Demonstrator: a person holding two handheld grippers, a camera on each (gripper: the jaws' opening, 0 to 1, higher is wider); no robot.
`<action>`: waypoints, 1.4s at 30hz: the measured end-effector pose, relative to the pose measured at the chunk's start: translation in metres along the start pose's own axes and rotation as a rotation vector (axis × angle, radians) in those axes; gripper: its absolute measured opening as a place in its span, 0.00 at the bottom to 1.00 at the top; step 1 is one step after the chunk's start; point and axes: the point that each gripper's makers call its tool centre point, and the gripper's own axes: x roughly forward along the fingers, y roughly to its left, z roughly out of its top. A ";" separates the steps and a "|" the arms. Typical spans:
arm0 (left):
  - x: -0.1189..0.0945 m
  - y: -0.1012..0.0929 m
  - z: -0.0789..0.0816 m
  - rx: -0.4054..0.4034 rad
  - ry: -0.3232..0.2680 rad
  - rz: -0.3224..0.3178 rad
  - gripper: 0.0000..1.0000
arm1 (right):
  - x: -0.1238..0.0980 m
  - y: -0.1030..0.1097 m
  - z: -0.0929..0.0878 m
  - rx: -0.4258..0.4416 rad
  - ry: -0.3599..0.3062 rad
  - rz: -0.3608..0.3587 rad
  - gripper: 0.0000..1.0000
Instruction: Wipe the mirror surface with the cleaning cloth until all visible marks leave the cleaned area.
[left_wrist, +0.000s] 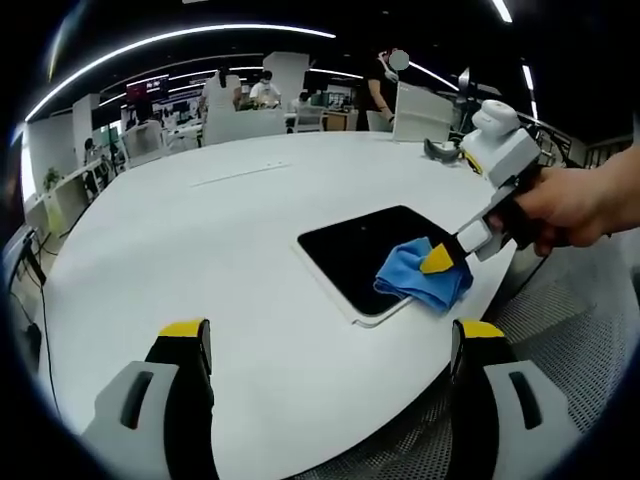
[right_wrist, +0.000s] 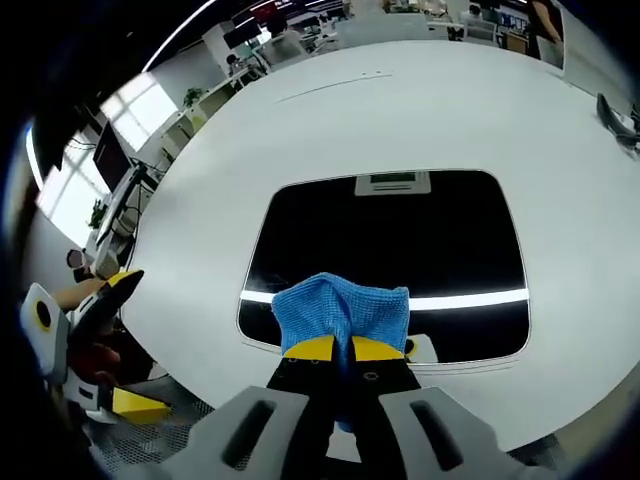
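The white round table (left_wrist: 200, 250) spreads out ahead of both your claws and carries everything. On it, just ahead of your right claw (right_wrist: 338, 350), lies the mirror (right_wrist: 390, 240), a dark rounded rectangle with a pale frame, flat on the tabletop, reflecting a bright ceiling strip across its near part. From your left claw (left_wrist: 330, 345), the same mirror (left_wrist: 365, 250) sits ahead and to the right, near the table edge.

Your right claw is clenched on the blue cleaning cloth (right_wrist: 340, 310): the yellow-tipped jaws meet with the fabric bunched between them, and the cloth rests on the mirror's near edge, directly beyond the fingertips. In the left gripper view, your hand (left_wrist: 575, 205) grips that tool, and the cloth (left_wrist: 420, 280) sits at the mirror's corner nearest the table edge.

Your left claw is released, its jaws set wide apart with nothing between them, hovering above bare table well short of the mirror.
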 end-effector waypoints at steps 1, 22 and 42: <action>0.000 0.000 0.000 -0.001 0.000 0.000 0.99 | 0.000 -0.001 0.000 0.000 0.000 -0.001 0.00; 0.000 -0.001 0.000 -0.004 0.004 -0.004 0.99 | -0.002 -0.012 0.003 0.009 -0.011 -0.020 0.00; 0.001 -0.002 0.002 -0.004 -0.005 -0.011 0.99 | 0.010 -0.017 0.028 -0.011 -0.019 -0.046 0.00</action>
